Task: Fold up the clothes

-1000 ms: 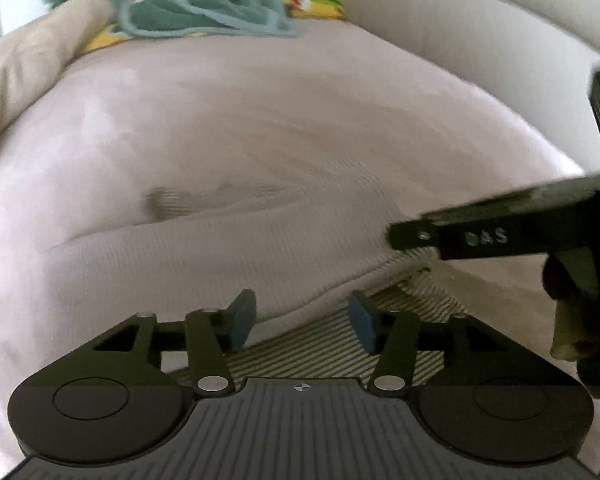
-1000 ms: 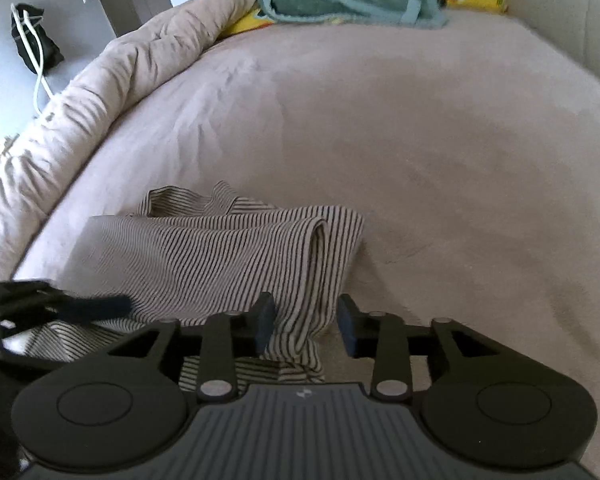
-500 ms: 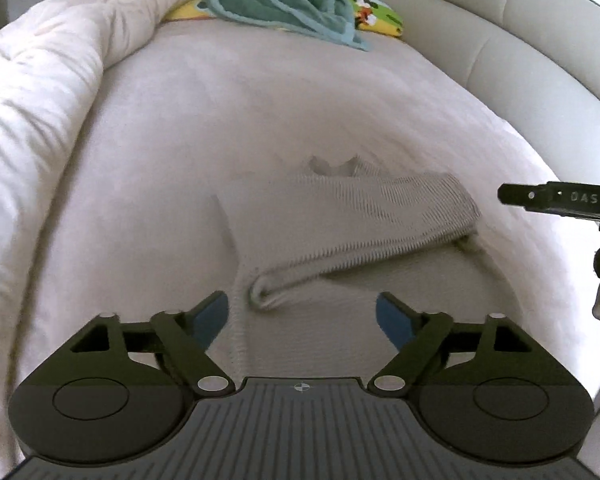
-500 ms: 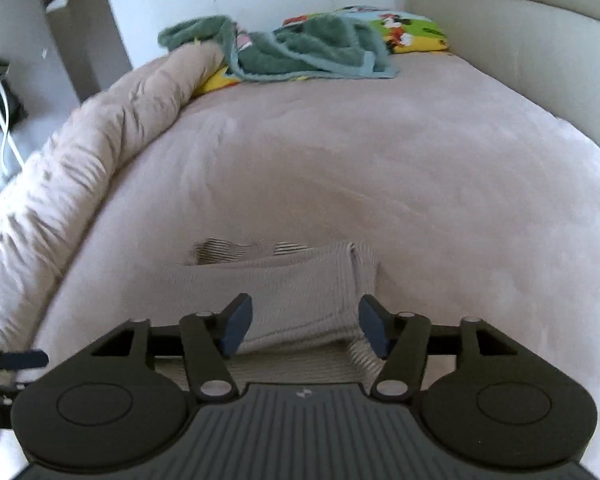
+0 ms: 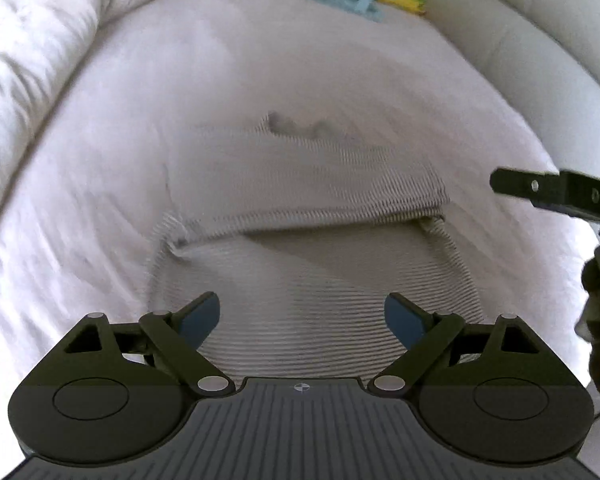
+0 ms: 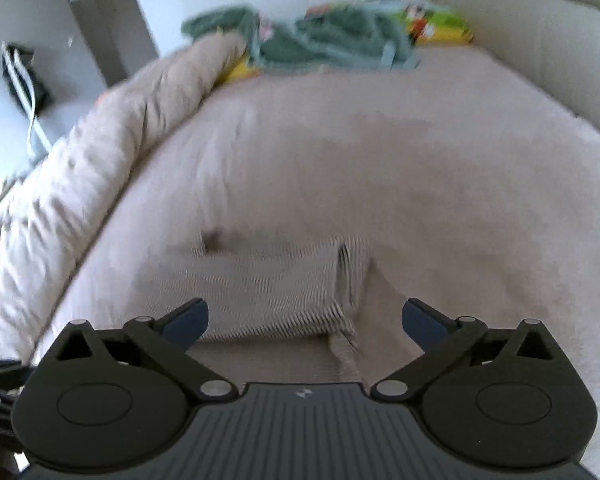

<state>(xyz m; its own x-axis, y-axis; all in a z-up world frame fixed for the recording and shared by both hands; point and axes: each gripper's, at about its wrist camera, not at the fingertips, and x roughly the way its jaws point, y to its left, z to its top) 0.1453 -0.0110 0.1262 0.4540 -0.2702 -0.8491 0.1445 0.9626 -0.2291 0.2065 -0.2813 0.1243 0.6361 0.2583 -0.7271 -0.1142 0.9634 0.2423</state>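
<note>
Garment: striped garment (image 5: 308, 208) lies on the bed (image 5: 260, 72), folded over itself, its upper layer ending in a doubled edge that runs across the lower layer.
Garment in the right view: the same striped garment (image 6: 268, 284) lies flat just ahead of the jaws, its right side ending in a raised crease.
Left gripper: left gripper (image 5: 302, 316) hangs above the lower layer of the cloth; jaws opening and already wide, with nothing pinched; the blue pads stand clear of the fabric.
Right gripper: right gripper (image 6: 305, 318) hangs over the near edge of the garment; jaws opening, spread wide, gripping nothing.
Right gripper from the left view: one dark finger (image 5: 556, 192) reaches in from the right edge, beside the garment's right end.
Bed surroundings: a rumpled beige duvet (image 6: 80, 184) is bunched along the left side; a green towel (image 6: 320, 44) lies at the far end on a bright printed pillow (image 6: 440, 28); a padded cream headboard (image 5: 532, 40) curves along the right.
</note>
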